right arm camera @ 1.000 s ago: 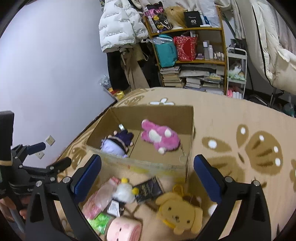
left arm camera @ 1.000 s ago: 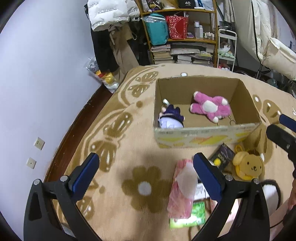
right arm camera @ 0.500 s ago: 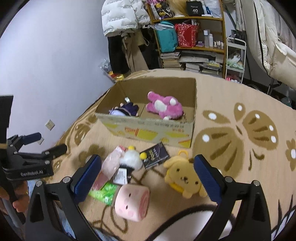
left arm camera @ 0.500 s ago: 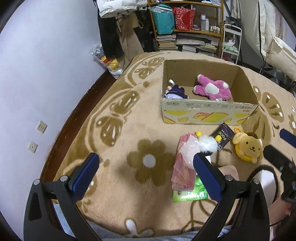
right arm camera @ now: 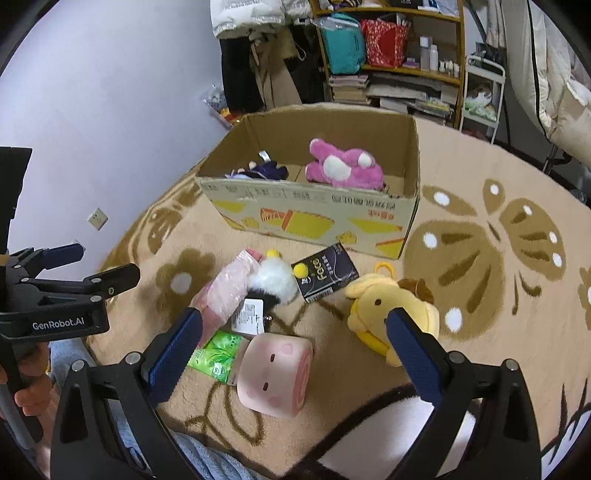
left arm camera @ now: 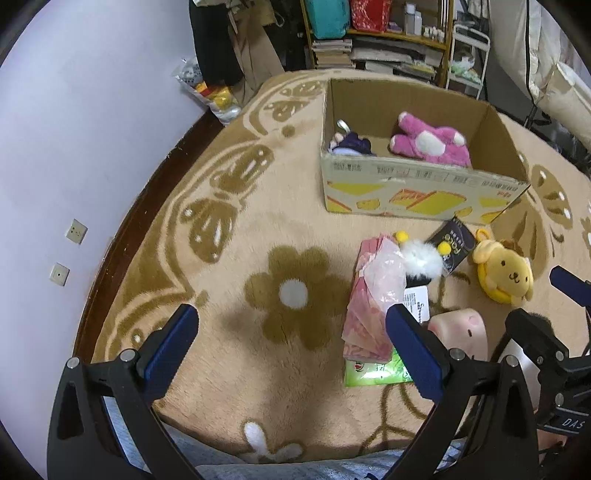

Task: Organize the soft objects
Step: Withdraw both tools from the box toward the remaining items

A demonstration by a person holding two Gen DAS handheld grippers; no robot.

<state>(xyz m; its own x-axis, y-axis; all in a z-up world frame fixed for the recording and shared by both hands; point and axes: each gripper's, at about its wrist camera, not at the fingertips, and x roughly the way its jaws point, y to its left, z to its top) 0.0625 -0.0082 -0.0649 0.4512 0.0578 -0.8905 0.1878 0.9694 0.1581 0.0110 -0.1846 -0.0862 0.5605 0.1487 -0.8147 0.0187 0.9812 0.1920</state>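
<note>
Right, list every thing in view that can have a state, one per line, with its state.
Left gripper: open, empty.
Right gripper: open, empty.
Brown cardboard box: open-topped, upright on the rug.
Pink plush bear: lying in the box.
Purple plush doll: lying in the box.
Yellow plush dog: on the rug, outside the box.
Pink roll-shaped plush: on its side on the rug.

I am in a lived-in home bedroom: a butterfly-patterned rug [left arm camera: 236, 221] fills the frame's middle, a crowded bookshelf [right arm camera: 391, 66] stands at the top, a white puffer jacket [right arm camera: 247, 14] hangs upper left, bedding [right arm camera: 554, 74] drapes upper right.
</note>
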